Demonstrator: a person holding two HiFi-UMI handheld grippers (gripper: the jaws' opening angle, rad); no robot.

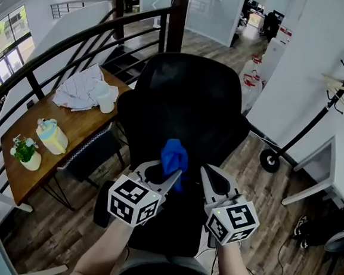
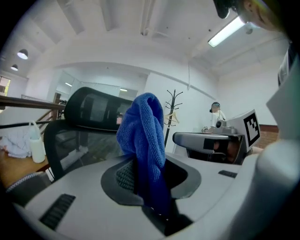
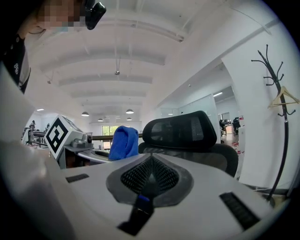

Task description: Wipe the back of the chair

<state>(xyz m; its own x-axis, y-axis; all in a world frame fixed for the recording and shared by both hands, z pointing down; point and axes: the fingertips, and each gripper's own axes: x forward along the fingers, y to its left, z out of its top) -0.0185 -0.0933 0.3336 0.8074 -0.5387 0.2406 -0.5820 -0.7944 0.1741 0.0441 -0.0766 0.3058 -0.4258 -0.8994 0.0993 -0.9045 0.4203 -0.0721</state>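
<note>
1. Evidently the step in hand was bringing the blue cloth [image 1: 174,158] up to the chair back [image 1: 187,99]. The chair back stood just ahead of both grippers with its black mesh facing them. Cloth and mesh did not yet look to be in contact.
2. Doing it well would probably have meant pressing the bunched top of the cloth flat against the mesh. The strokes should overlap, running from the headrest [image 2: 93,108] downward. Pressure should stay light, since the mesh likely gives and the chair could swivel away.
3. The left gripper [image 1: 170,177] was clamped narrowly on the cloth's lower part, and the rest of the cloth rose above its jaws in a loose fold.
4. The right gripper [image 1: 209,178] sat just beside the left one, on its right. Its jaws were pressed together with nothing between them, and it touched nothing. It might have served to steady the chair.
5. The tabletop [image 1: 77,125] lay well off to the left gripper's left and seemed to have no part in this step.
</note>
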